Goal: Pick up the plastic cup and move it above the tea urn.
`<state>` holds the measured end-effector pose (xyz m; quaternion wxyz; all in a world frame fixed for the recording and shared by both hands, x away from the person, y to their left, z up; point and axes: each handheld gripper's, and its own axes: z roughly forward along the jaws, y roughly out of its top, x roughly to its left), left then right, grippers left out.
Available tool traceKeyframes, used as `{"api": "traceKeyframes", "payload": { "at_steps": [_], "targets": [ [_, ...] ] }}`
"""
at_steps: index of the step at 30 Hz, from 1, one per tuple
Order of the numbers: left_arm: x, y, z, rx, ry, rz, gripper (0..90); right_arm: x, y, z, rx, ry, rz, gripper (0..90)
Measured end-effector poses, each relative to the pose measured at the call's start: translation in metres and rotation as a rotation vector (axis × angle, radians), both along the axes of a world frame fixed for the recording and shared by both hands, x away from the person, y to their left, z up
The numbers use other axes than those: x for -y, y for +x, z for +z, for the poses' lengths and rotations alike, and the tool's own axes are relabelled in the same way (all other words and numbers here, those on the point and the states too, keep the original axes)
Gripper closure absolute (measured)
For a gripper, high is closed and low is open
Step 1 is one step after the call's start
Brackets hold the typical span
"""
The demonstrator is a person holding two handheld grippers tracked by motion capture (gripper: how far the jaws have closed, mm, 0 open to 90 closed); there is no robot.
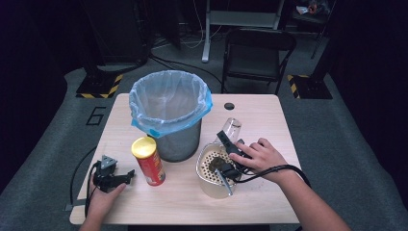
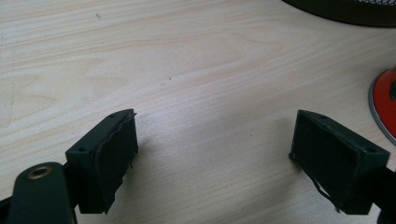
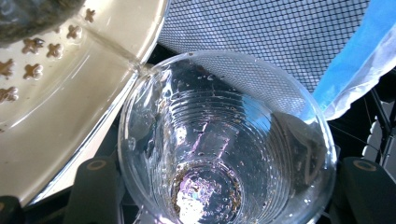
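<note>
A: So where's the cup point(image 3: 224, 140) at?

B: Right gripper point(image 1: 230, 144) is clamped on it, tipped over next to the bin point(image 1: 169, 115), mouth by the strainer bowl point(image 1: 208, 180). Looks emptied, just drops and grit inside. Probably still has to go in the bin.

A: And the left gripper point(image 2: 215, 154)?

B: Jaws wide apart, holding nothing, low over the surface point(image 1: 269, 115) left of the bin, near the can point(image 1: 148, 161).

A lab or test room, not a home.

A small wooden table point(image 1: 269, 115) stands on grey carpet marked with a taped "6" point(image 1: 95, 116), between stand bases edged in yellow-black hazard tape point(image 1: 101, 86), with floor cables point(image 1: 185, 65) and a folding chair point(image 1: 255, 55) behind.
</note>
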<state>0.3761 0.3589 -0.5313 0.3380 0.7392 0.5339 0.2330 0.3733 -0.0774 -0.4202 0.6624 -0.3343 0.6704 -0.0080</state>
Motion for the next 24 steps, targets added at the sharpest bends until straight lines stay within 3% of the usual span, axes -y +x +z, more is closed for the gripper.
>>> {"api": "traceKeyframes", "payload": {
  "at_steps": [2,3,4,8,9,10,14,20,21,22,23,24],
  "targets": [
    [0.0,0.0,0.0,0.0,0.0,0.0,14.3,0.0003,-0.0009,0.0,-0.027,-0.025,-0.012,35.0],
    [0.0,0.0,0.0,0.0,0.0,0.0,14.3,0.0002,-0.0011,0.0002,-0.001,0.005,0.002,35.0],
    [0.0,0.0,0.0,0.0,0.0,0.0,14.3,-0.0005,-0.0013,0.001,0.01,-0.004,0.01,35.0],
    [0.0,0.0,0.0,0.0,0.0,0.0,14.3,-0.0003,-0.002,0.0014,-0.002,-0.006,0.008,35.0],
    [0.0,0.0,0.0,0.0,0.0,0.0,14.3,0.0,-0.0025,0.001,0.003,0.015,0.008,35.0],
    [0.0,0.0,0.0,0.0,0.0,0.0,14.3,0.0001,-0.0027,0.0006,-0.036,-0.017,-0.006,35.0],
    [0.0,0.0,0.0,0.0,0.0,0.0,14.3,-0.001,-0.0037,0.0018,-0.002,0.021,0.016,35.0],
    [0.0,0.0,0.0,0.0,0.0,0.0,14.3,-0.0006,-0.0041,0.0028,0.002,0.025,0.024,34.9],
    [0.0,0.0,0.0,0.0,0.0,0.0,14.3,0.0011,-0.0048,0.0014,-0.033,0.012,0.0,34.9],
    [0.0,0.0,0.0,0.0,0.0,0.0,14.3,-0.0002,-0.0048,0.0034,-0.018,-0.001,0.014,34.9],
    [0.0,0.0,0.0,0.0,0.0,0.0,14.3,-0.0004,-0.005,0.0037,0.019,0.032,0.034,34.9],
    [0.0,0.0,0.0,0.0,0.0,0.0,14.3,0.0004,-0.0057,0.0028,-0.002,0.052,0.024,34.9]
  ]
}}
